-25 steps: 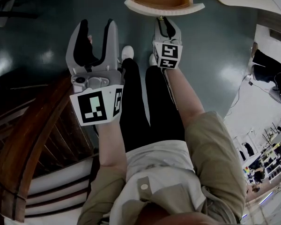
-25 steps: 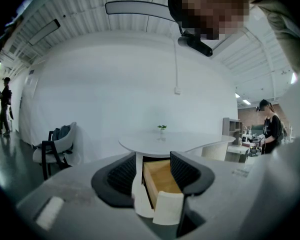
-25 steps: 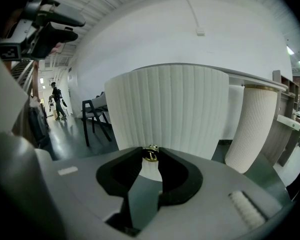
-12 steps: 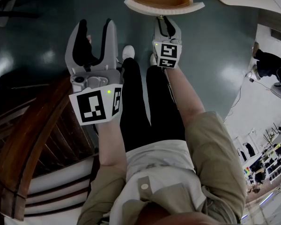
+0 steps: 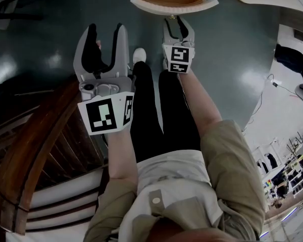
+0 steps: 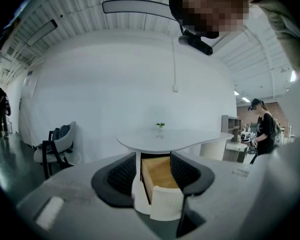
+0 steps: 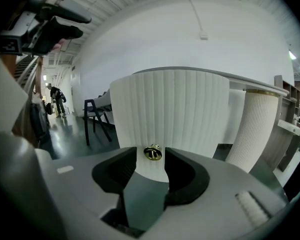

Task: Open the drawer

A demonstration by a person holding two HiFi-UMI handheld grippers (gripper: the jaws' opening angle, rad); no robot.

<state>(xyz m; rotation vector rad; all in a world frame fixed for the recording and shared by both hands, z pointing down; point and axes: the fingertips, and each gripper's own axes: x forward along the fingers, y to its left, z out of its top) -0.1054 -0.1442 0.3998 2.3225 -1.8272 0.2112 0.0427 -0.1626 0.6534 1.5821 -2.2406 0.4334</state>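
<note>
The drawer [image 5: 174, 5] stands pulled out from under the white table, showing its wooden inside and its curved white ribbed front [image 7: 175, 109]. A small brass knob [image 7: 152, 153] sits on that front. My right gripper [image 5: 178, 21] is at the front, and its jaws are opening. The knob lies between its tips [image 7: 151, 159] with a gap on each side. My left gripper [image 5: 105, 34] hangs open to the left and nearer me, with nothing between its fingers. In the left gripper view the drawer [image 6: 159, 176] shows beyond the open jaws [image 6: 155, 161].
A dark wooden rail [image 5: 35, 150] curves along the left beside the person's legs [image 5: 146, 110]. A white ribbed pillar [image 7: 252, 129] stands to the right of the drawer front. A chair [image 6: 55, 151] sits by the far wall, and people stand in the distance.
The right gripper's fingers stand a little wider around the knob than before. The left gripper and the drawer have hardly shifted.
</note>
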